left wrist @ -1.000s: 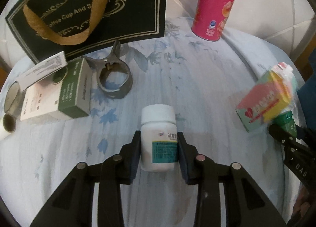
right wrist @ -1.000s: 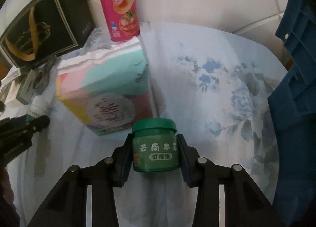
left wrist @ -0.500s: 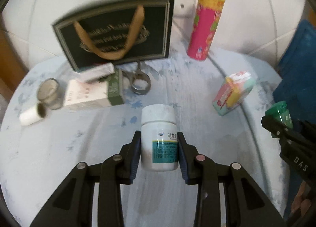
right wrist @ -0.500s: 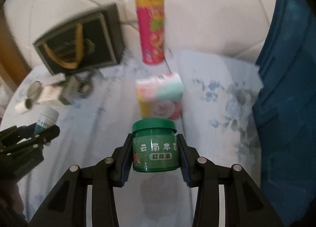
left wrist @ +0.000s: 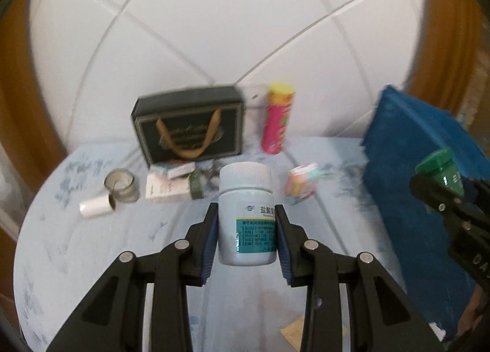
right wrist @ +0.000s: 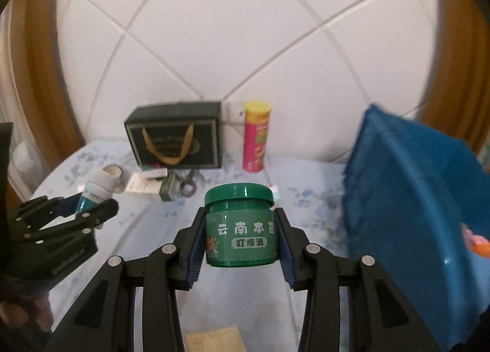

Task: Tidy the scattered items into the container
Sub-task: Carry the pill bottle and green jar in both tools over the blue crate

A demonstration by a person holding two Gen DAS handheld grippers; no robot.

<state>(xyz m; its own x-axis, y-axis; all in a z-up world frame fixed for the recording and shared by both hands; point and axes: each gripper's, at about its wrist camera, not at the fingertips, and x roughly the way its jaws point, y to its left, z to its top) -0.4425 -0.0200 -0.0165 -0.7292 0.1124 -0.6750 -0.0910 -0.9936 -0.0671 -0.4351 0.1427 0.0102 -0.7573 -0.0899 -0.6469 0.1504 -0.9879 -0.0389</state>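
Blue plastic fills the right side of both views: a bin (right wrist: 413,229), the likely container, stands at the right end of a table (left wrist: 92,245) under a pale floral cloth. Each hand-held gripper is carrying something above that cloth. The left gripper (left wrist: 246,237) has its jaws closed against the sides of a white pill bottle (left wrist: 246,217), held upright with the cap on top, so the label faces the camera. The right gripper (right wrist: 240,232) is clamped the same way on a green jar (right wrist: 240,226), upright and just left of the bin wall, which suits a short carry over the rim. Something orange and pink shows inside the bin at the far right, though it is too cut off to name. Other loose things lie at the back of the table: a black gift bag (left wrist: 188,127) against the tiled wall, a pink crisp tube (left wrist: 277,122) beside it, a pastel packet (left wrist: 301,183), a medicine box (left wrist: 171,186), a small glass (left wrist: 120,185), a white roll (left wrist: 96,206) and what may be a metal clip, blurred. Compared with a second ago, both grippers sit much higher and farther back: the bag and tube, then close and large, now look small and distant, the whole table is in view, and the bin has come closer on the right. Both grips look unchanged.
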